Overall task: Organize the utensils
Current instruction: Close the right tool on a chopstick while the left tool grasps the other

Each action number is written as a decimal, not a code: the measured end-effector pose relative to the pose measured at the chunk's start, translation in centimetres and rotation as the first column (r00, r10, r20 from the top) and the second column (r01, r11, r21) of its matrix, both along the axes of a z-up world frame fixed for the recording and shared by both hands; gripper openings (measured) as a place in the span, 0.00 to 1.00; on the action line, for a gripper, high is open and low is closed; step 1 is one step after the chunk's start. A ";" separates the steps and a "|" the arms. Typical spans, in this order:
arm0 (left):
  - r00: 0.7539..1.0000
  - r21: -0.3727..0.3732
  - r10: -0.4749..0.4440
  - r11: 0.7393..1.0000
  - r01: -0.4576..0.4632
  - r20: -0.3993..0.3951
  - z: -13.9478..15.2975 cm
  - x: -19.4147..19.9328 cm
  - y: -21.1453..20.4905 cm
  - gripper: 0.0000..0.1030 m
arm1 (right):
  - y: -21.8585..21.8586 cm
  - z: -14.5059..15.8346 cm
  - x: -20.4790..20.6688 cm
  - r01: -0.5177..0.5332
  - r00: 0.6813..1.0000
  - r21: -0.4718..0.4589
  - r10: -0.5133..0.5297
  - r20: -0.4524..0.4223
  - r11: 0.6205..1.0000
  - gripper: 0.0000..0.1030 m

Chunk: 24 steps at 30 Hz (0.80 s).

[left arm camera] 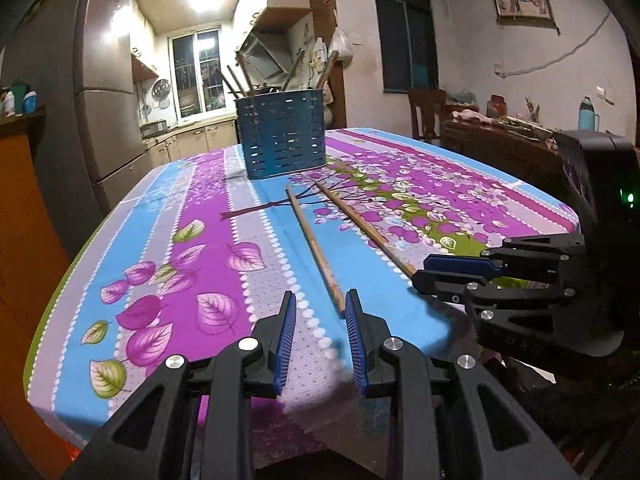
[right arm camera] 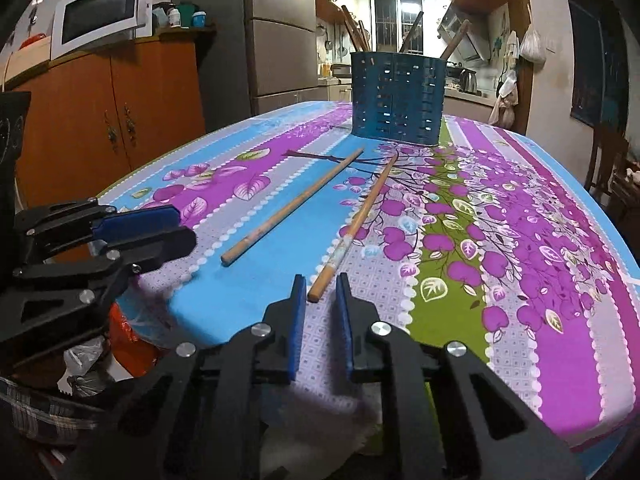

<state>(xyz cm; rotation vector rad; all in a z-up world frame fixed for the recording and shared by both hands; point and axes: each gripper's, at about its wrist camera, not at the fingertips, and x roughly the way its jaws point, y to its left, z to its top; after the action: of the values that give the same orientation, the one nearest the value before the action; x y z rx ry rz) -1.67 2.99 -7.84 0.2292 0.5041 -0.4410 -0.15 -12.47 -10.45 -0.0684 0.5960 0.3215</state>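
Two wooden chopsticks lie on the floral tablecloth. The left chopstick ends just before my left gripper, which is open and empty. The right chopstick has its near end just ahead of my right gripper, which is open and empty. A blue perforated utensil holder stands at the far side with several utensils in it. The right gripper shows in the left wrist view and the left gripper in the right wrist view.
The table has a curved near edge. A wooden cabinet with a microwave stands left, a fridge behind. A chair and sideboard stand far right. Bags lie below the table edge.
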 end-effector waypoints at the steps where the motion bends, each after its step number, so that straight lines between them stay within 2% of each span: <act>1: 1.000 0.006 -0.005 1.000 0.005 0.000 -0.1 0.1 -0.2 0.26 | -0.2 0.0 0.1 0.014 1.000 0.001 -0.014 0.004 1.000 0.06; 9: 1.000 0.032 0.004 0.999 -0.003 -0.030 -1.8 2.0 -1.5 0.26 | -3.0 0.0 0.2 0.068 0.998 0.057 -0.068 -0.004 0.996 0.05; 11: 1.000 0.023 0.015 1.000 -0.014 -0.018 -2.1 2.3 -1.7 0.26 | -3.5 -0.1 0.2 0.073 0.997 0.067 -0.073 -0.001 0.995 0.05; 14: 1.000 0.014 0.018 1.000 -0.018 -0.011 -2.2 2.5 -2.0 0.20 | -3.6 -0.2 0.1 0.071 0.997 0.071 -0.071 0.007 0.995 0.05; 18: 0.999 0.019 0.037 0.999 -0.037 0.031 -2.6 2.1 -2.4 0.20 | -3.6 -0.5 -0.3 0.060 0.997 0.067 -0.063 0.033 0.996 0.05; 24: 0.997 -0.014 0.066 0.998 -0.065 0.044 -2.9 1.9 -2.3 0.20 | -3.6 -0.6 -0.3 0.068 0.996 0.073 -0.072 0.046 0.995 0.06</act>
<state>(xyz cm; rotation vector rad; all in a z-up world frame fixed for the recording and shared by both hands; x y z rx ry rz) 0.25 0.72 -10.69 0.2095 0.4640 -0.3743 -0.44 -16.06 -11.04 0.0137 0.5365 0.2723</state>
